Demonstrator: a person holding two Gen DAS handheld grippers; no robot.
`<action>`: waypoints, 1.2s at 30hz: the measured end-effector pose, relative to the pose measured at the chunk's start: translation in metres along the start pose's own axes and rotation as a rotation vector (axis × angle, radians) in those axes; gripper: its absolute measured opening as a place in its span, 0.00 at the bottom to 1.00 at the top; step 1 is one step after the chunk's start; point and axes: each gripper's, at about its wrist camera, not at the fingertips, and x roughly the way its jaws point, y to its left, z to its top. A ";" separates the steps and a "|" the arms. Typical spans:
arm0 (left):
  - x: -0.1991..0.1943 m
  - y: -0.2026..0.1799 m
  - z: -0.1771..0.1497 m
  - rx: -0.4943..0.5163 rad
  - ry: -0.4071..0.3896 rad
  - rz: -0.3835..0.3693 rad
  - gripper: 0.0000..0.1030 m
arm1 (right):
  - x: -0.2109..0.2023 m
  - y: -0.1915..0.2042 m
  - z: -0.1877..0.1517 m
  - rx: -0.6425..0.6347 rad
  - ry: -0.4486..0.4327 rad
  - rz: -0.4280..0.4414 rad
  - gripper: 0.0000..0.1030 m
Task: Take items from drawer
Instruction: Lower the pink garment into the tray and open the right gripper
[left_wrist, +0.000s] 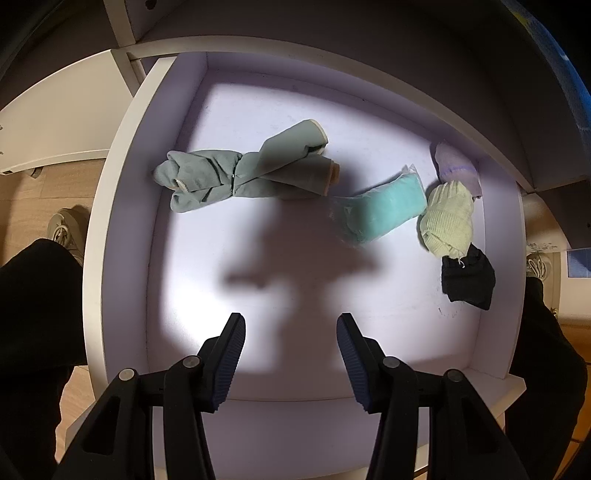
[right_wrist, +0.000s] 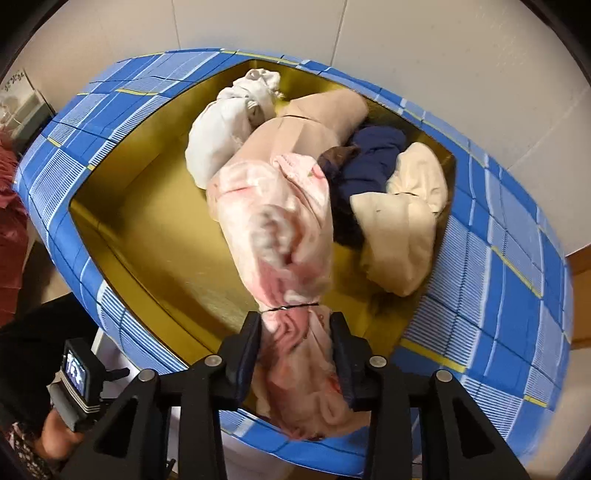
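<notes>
The right gripper (right_wrist: 295, 347) holds its jaws around a pink bundle (right_wrist: 280, 236) over the blue box (right_wrist: 491, 280) — presumably to drop it there — while the left gripper (left_wrist: 291, 332) waits open above the drawer (left_wrist: 122, 206), where sage cloth (left_wrist: 221, 173) remains.

Sage-green socks (left_wrist: 236, 170) at ten o'clock in the white drawer (left_wrist: 122, 206); blue-checked, gold-lined box (right_wrist: 498, 280); pink-white bundle (right_wrist: 280, 236).
</notes>
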 end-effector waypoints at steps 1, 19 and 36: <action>0.000 0.000 0.000 0.000 0.000 0.001 0.50 | -0.006 -0.003 -0.002 0.026 -0.020 0.020 0.65; 0.000 0.002 0.000 -0.012 0.002 -0.017 0.50 | 0.016 -0.040 0.002 0.459 -0.066 0.042 0.18; -0.001 0.002 0.002 -0.009 -0.004 -0.016 0.50 | 0.008 -0.040 -0.005 0.388 -0.136 0.076 0.35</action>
